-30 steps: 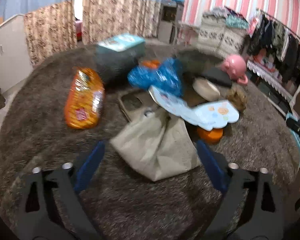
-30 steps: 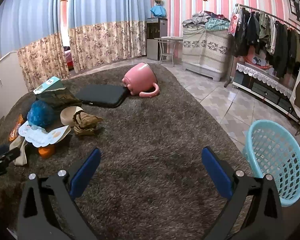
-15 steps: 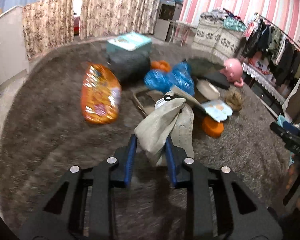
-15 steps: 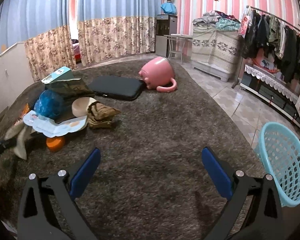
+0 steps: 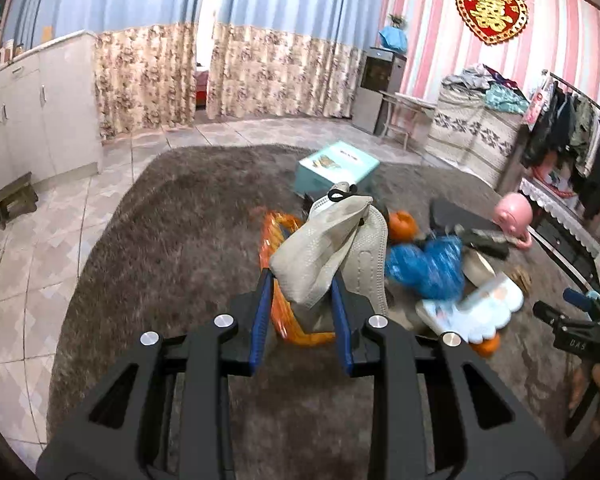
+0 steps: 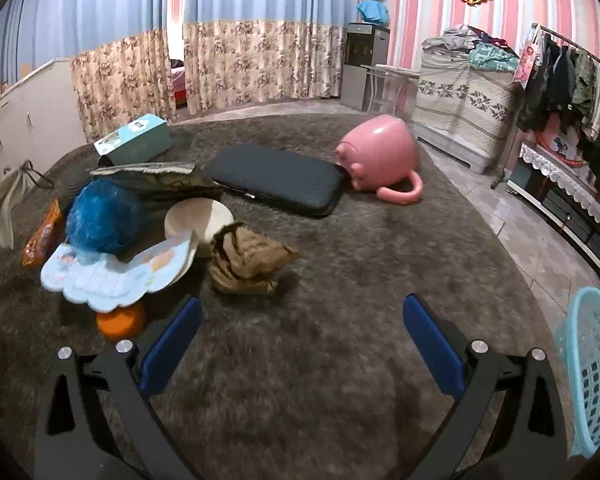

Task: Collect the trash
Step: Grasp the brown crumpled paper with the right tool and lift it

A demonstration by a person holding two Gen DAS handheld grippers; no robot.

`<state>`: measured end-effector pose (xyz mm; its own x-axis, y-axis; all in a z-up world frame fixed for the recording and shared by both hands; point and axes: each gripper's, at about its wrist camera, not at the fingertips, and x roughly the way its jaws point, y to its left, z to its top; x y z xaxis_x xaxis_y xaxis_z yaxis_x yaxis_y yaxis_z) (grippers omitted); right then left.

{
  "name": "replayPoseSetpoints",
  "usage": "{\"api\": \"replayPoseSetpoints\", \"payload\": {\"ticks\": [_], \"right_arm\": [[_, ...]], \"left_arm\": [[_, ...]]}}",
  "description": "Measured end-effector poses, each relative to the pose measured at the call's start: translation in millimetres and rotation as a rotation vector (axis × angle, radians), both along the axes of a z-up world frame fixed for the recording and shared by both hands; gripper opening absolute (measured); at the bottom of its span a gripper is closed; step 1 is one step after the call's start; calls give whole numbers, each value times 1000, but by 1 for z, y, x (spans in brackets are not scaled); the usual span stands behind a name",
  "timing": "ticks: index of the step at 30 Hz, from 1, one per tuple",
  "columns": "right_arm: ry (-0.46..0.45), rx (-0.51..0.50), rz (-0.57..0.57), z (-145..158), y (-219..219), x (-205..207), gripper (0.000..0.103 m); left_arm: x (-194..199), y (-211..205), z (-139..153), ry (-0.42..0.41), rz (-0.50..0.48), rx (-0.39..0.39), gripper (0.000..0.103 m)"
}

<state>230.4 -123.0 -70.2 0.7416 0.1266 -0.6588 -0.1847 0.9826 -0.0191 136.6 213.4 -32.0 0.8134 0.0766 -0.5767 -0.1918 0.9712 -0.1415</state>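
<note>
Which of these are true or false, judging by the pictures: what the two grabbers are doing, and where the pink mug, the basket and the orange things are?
1. The left gripper has its jaws closed on a beige face mask. True.
2. The right gripper is holding the crumpled brown paper. False: its jaws are wide open and hold nothing; the paper lies on the rug ahead of it.
3. The pink mug stands upright. False: it lies on its side beside the black case.
4. The light blue basket is at the right edge of the right wrist view. True.
5. The blue crumpled bag is inside the basket. False: it lies on the rug among the clutter.
</note>
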Motion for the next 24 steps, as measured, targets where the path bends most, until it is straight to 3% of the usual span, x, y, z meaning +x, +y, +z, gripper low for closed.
{"api": "replayPoseSetpoints", "payload": {"ticks": [3,11,14,24], "right_arm": [[5,22,15,-2,6,16,96],[51,70,138,-11,21,30,44],[12,68,129,-3,13,20,36],[-84,67,4,41,-59,-26,35]], "left_arm": [[12,-1,2,-1,11,13,27],[23,-12,8,-17,10,24,27],[24,-23,13,-26,-4,24,27],[14,-80,50,-116,-96,34,27]]}}
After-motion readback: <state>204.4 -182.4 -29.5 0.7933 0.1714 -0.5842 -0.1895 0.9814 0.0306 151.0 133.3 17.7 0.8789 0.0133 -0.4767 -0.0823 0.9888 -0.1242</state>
